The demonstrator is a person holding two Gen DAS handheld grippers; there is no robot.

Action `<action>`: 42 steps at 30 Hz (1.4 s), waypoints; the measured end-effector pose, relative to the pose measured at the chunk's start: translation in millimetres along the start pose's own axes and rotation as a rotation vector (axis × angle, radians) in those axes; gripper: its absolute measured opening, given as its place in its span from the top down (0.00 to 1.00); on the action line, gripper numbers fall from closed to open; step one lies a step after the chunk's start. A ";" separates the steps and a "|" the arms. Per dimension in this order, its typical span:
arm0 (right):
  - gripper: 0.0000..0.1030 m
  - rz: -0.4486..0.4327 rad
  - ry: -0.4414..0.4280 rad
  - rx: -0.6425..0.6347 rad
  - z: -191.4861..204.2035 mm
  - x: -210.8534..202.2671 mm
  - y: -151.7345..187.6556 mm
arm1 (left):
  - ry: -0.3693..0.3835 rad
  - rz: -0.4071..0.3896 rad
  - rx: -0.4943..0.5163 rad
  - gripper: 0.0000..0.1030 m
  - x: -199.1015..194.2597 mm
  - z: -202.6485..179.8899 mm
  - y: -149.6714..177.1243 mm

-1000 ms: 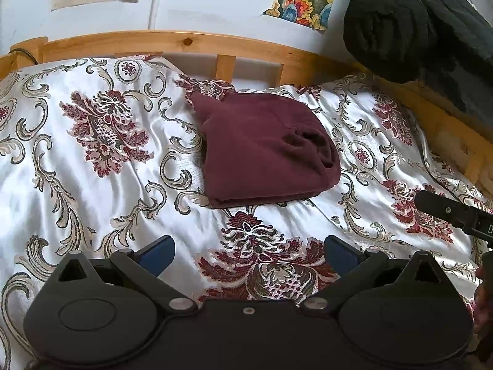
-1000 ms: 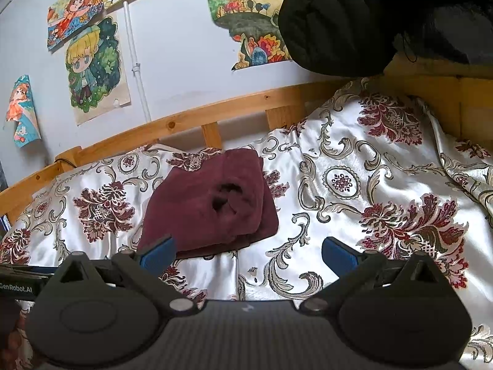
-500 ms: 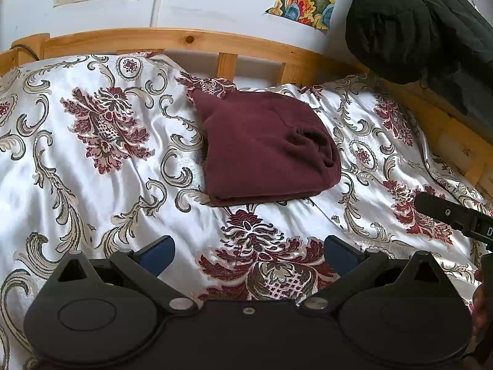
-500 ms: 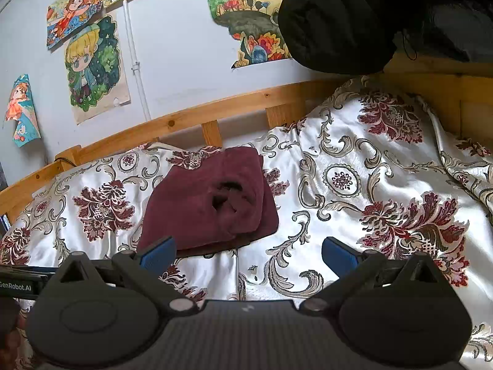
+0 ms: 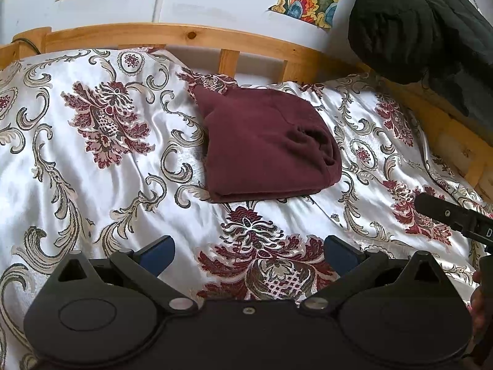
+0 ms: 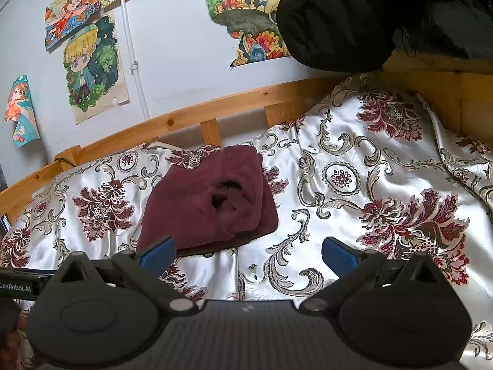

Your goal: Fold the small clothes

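A folded maroon garment [image 5: 265, 145] lies on the patterned bedspread [image 5: 92, 160], close to the wooden headboard; the right wrist view shows the same garment [image 6: 209, 203] left of centre. My left gripper [image 5: 249, 251] hovers open over the bedspread, nearer than the garment, with nothing between its blue pads. My right gripper [image 6: 248, 251] is open too and holds nothing, with its left pad just in front of the garment's near edge. At the right edge of the left wrist view I see part of the right gripper's black body [image 5: 453, 215].
A wooden bed rail [image 5: 185, 35] runs along the back and the right side. A black padded jacket [image 5: 416, 21] hangs over the back right corner. Paper drawings [image 6: 89, 67] are stuck on the white wall. A hand [image 5: 479, 302] shows at the right edge.
Both views have shifted only slightly; the garment sits a touch lower in the right wrist view. Both grippers stay open and the garment has not moved.
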State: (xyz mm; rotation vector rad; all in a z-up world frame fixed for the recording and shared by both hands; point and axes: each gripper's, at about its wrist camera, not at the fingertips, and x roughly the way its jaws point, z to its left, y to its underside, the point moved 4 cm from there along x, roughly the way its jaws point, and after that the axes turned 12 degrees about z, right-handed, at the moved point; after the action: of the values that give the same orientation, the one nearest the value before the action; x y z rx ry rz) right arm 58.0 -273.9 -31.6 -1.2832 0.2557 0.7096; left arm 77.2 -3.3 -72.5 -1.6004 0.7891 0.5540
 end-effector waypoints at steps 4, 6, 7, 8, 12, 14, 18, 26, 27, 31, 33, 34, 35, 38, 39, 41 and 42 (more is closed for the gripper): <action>0.00 0.000 0.000 0.000 0.0 0.2 0.2 | -0.001 0.002 -0.001 0.01 0.0 0.2 0.5; 0.00 0.000 0.000 0.000 -0.1 0.2 -0.5 | 0.000 0.004 -0.004 0.01 0.1 0.2 0.3; 0.00 0.000 -0.001 0.001 -0.1 0.4 -0.4 | 0.000 0.004 -0.005 0.01 -0.1 0.4 0.3; 0.00 0.001 -0.001 0.000 -0.3 0.3 -0.8 | 0.000 0.005 -0.006 0.01 0.2 1.0 -0.2; 0.00 0.002 -0.002 0.003 -0.6 0.5 0.9 | 0.001 0.009 -0.007 0.01 1.1 1.4 -0.1; 0.00 0.003 -0.001 0.003 -0.7 0.5 0.4 | 0.002 0.012 -0.009 0.01 1.2 1.2 0.2; 0.00 0.004 -0.001 0.004 -1.1 1.1 1.6 | 0.008 0.017 -0.016 0.01 1.8 1.3 0.1; 0.00 0.007 0.001 0.007 0.3 1.2 4.3 | 0.008 0.033 -0.022 0.01 3.6 1.8 0.0; 0.00 0.007 0.001 0.007 -0.2 1.5 2.9 | -0.002 0.044 -0.008 0.01 4.7 0.8 -0.7; 0.00 0.009 0.000 0.007 -0.3 1.6 3.1 | -0.119 0.081 0.101 0.01 9.2 -7.9 -0.3; 0.00 0.009 0.001 0.007 0.1 1.6 3.3 | -0.219 0.057 0.138 0.01 8.1 -11.1 1.6; 0.00 0.009 0.001 0.007 0.1 1.7 3.4 | -0.260 0.048 0.149 0.01 7.8 -11.5 2.2; 0.00 0.009 0.001 0.008 0.0 1.7 3.3 | -0.282 0.046 0.149 0.01 7.5 -10.7 2.2; 0.00 0.011 0.000 0.009 0.5 2.0 3.9 | -0.255 0.054 0.105 0.01 6.7 -3.7 1.5; 0.00 0.013 -0.001 0.009 0.4 2.4 2.8 | -0.244 0.056 0.091 0.01 5.9 -2.1 1.6; 0.00 0.014 0.000 0.009 0.9 2.4 3.5 | -0.238 0.055 0.073 0.01 5.0 0.0 1.8; 0.00 0.015 0.000 0.009 1.0 2.3 3.6 | -0.240 0.049 0.072 0.01 4.1 -0.7 2.2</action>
State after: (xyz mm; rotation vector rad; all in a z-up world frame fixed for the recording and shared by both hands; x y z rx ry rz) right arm 57.4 -271.7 -35.4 -1.2740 0.2683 0.7209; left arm 78.1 -4.9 -76.8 -1.4198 0.6614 0.7299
